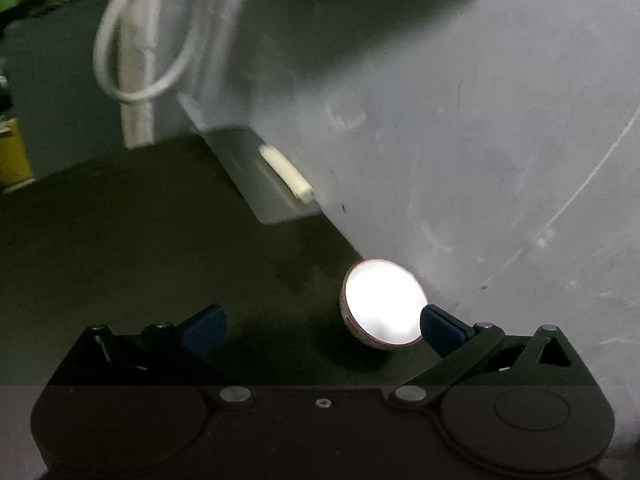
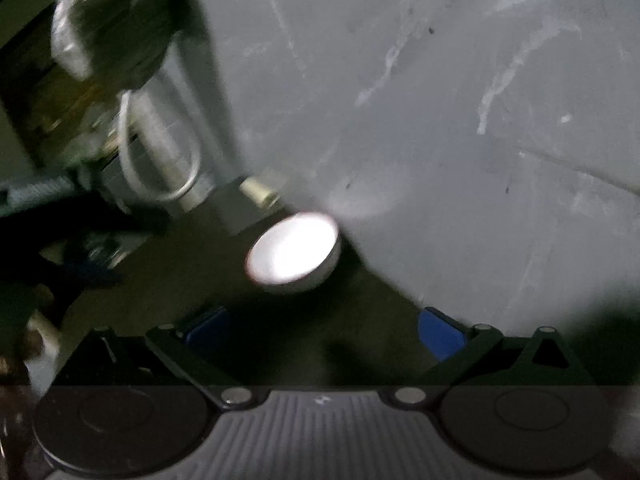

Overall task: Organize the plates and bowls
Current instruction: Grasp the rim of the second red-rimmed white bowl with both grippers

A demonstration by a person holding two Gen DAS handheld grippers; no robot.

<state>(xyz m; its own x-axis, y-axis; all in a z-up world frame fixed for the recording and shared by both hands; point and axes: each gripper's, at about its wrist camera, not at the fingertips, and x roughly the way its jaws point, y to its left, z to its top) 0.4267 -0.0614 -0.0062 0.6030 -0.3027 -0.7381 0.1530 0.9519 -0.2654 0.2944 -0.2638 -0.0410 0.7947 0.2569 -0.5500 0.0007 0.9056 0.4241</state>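
A small white bowl point(image 1: 382, 305) with a reddish rim stands on a dark surface next to a grey wall. In the left wrist view it lies just ahead of my open left gripper point(image 1: 320, 326), close to the right fingertip point(image 1: 438, 326). In the right wrist view the same bowl point(image 2: 294, 250) sits farther ahead of my open right gripper point(image 2: 322, 330), a little left of centre. Both grippers are empty. The bowl's inside is overexposed, so any contents are hidden.
A grey scratched wall point(image 1: 480, 140) rises on the right. A grey box with a white cylinder point(image 1: 286, 174) stands beside it. A looped white cable point(image 1: 136, 40) hangs at the back left. Clutter and a plastic bag point(image 2: 108, 20) lie far left.
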